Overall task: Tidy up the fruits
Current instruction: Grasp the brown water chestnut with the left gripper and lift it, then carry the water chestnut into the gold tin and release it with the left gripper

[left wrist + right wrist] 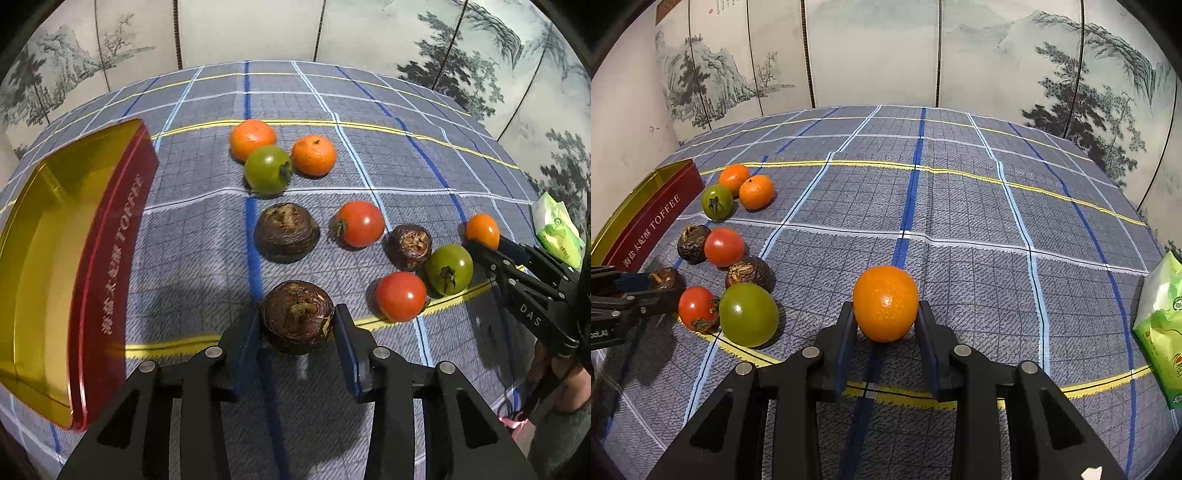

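Note:
My left gripper (297, 319) is shut on a dark brown water chestnut (297, 314) just above the checked cloth. My right gripper (885, 314) is shut on a small orange (885, 302); it also shows in the left wrist view (482, 230). On the cloth lie two tangerines (252, 138) (314, 155), two green tomatoes (267, 169) (448, 269), two red tomatoes (360, 223) (400, 295) and two more water chestnuts (287, 232) (410, 246). An open red and gold toffee tin (110, 240) stands at the left.
A green tissue pack (1161, 321) lies at the right edge of the cloth. A painted folding screen (886, 51) stands behind the table. The left gripper's arm (613, 306) reaches in from the left in the right wrist view.

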The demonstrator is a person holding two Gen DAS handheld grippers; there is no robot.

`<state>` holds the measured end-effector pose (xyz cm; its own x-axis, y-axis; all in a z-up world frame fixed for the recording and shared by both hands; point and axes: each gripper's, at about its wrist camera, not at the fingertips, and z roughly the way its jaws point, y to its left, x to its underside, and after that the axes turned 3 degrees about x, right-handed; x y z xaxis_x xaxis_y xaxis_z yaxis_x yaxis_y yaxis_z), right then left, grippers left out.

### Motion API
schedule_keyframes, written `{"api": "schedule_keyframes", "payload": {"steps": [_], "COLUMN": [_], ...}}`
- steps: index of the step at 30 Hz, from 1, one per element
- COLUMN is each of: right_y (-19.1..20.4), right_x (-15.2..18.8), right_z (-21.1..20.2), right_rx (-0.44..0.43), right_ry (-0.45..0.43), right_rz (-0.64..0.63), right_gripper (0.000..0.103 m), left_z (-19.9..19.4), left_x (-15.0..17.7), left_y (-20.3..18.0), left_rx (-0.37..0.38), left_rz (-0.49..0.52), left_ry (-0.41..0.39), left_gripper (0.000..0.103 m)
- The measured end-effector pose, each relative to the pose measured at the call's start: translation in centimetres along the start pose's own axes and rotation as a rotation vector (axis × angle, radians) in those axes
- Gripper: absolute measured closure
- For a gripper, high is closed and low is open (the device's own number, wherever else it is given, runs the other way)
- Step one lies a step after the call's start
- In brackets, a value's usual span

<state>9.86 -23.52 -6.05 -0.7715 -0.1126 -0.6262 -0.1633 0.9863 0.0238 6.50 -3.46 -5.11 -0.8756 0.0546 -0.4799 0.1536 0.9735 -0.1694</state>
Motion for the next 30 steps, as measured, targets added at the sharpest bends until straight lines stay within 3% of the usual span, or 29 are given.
{"api": "schedule_keyframes", "payload": {"steps": [10, 17, 30], "right_y": [0.3, 0.3, 0.3], "right_x": [0.0, 0.0, 0.0], "right_z": [0.0, 0.0, 0.0], "right_rx": [0.017, 0.017, 0.017], "right_ry": [0.000, 0.000, 0.000], "right_rz": [-0.009, -0.008, -0.009], "right_gripper": [0.073, 0.073, 0.073], "left_z": [-3.8, -5.9, -9.0], "left_x": [-0.6, -1.3, -1.3], "left_y": [1.9, 6.1, 12.2], "left_rx": [-0.021, -0.103, -0.052], "left_rz": [-0.026, -0.082, -0.191], "left_ry": [-0.059, -0.082, -0.133], "left_gripper": [0.063, 0.063, 0.063]}}
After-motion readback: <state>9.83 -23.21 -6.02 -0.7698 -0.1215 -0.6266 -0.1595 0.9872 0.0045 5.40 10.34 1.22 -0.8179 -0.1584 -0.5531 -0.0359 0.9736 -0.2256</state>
